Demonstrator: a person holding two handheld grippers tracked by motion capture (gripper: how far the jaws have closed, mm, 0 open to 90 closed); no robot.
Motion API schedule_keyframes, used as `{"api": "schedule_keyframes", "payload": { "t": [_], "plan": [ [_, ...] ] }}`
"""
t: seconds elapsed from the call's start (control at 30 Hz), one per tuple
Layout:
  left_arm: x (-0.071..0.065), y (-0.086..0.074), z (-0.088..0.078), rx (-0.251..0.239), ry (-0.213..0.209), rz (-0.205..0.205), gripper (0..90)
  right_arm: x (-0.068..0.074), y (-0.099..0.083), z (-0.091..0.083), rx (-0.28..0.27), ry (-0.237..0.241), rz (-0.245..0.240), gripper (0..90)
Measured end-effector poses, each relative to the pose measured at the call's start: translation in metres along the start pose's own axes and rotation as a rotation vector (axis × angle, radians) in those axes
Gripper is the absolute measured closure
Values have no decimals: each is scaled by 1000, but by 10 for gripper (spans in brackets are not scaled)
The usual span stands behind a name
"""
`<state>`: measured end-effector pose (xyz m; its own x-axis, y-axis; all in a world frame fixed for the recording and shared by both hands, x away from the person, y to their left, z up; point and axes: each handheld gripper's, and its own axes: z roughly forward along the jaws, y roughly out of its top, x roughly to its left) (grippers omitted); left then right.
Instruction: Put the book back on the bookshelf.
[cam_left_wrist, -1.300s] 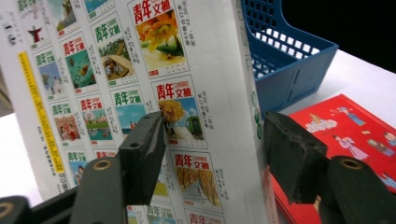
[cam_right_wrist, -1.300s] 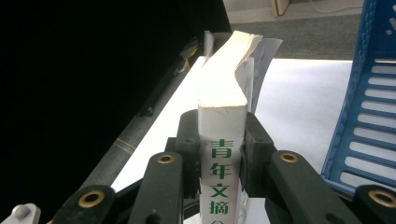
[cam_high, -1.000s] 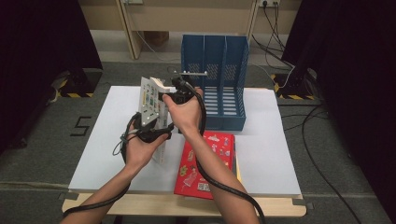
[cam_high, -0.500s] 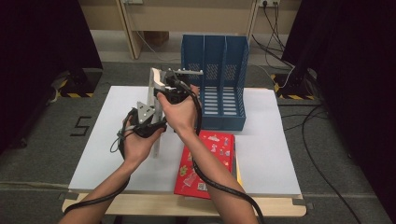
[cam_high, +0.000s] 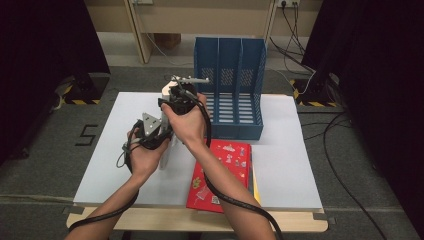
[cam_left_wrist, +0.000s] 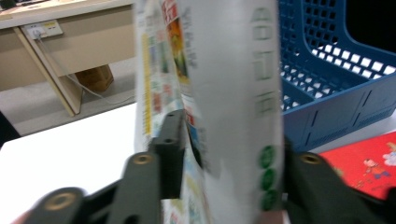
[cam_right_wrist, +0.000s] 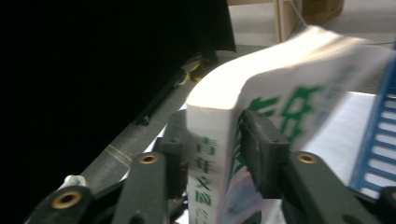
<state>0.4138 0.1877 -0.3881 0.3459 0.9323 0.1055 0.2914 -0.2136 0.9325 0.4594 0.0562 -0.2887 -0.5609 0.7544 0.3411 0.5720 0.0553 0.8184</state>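
High view: white table (cam_high: 280, 175) carries the blue file rack (cam_high: 234, 90) at its far side; that rack is the reference here. A white magazine (cam_high: 169, 145) stands upright on edge just left of the rack's front, held off the flat so it can probably be slid spine-first into a slot. A red book (cam_high: 222, 170) lies flat in front of the rack, untouched, likely queued.

Left gripper (cam_left_wrist: 224, 163) sits low on the magazine, on the side away from the rack. Its jaws have just been closing and now pinch the lower edge, one pad per cover: this is the carrying grip.

Right gripper (cam_right_wrist: 212, 154) is up at the magazine's top, nearer the rack. Its jaws have just been opening. Magazine spine is still between them, but the frame is blurred, so contact can't be told; looks like a release after the handover.
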Motion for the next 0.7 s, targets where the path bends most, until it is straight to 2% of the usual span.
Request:
{"api": "schedule_keyframes", "payload": {
  "t": [0.03,0.07,0.1,0.13,0.2,0.23,0.3,0.37,0.4,0.43,0.47,0.5,0.53,0.57,0.63,0.67,0.7],
  "plan": [
    [4,-1,0,-6,-11,-25,694,1,0,1,0,6,3,584],
    [10,-2,0,-8,-24,-48,714,0,0,4,0,43,8,568],
    [10,-2,0,-8,-24,-48,720,0,0,4,0,43,8,568],
    [17,-2,-2,-16,-39,-70,726,-3,1,6,1,81,12,560],
    [21,-1,-3,-22,-34,-71,730,-3,2,6,0,97,18,561],
    [24,-2,-4,-26,-34,-74,732,-4,4,4,-4,130,26,583],
    [32,-4,-6,-29,-32,-104,732,-5,6,-2,-21,172,28,591],
    [41,-6,-9,-35,-31,-130,732,-8,8,-10,-49,184,22,590],
    [44,-8,-11,-39,-34,-140,733,-15,11,-19,-67,165,17,590],
    [47,-9,-13,-41,-33,-142,733,-15,11,-19,-67,165,17,590],
    [49,-11,-14,-45,-32,-145,732,-24,12,-27,-76,139,26,589],
    [51,-12,-15,-46,-34,-147,732,-24,12,-27,-76,139,26,589],
    [54,-15,-18,-48,-44,-156,732,-35,12,-34,-78,117,32,589],
    [54,-15,-18,-48,-44,-156,731,-35,12,-34,-78,117,32,589],
    [57,-18,-21,-51,-54,-165,731,-51,6,-46,-68,80,43,588],
    [57,-20,-23,-50,-53,-164,731,-51,6,-46,-68,80,43,588],
    [58,-21,-24,-51,-54,-161,731,-56,3,-49,-67,69,48,589]
  ]
}}
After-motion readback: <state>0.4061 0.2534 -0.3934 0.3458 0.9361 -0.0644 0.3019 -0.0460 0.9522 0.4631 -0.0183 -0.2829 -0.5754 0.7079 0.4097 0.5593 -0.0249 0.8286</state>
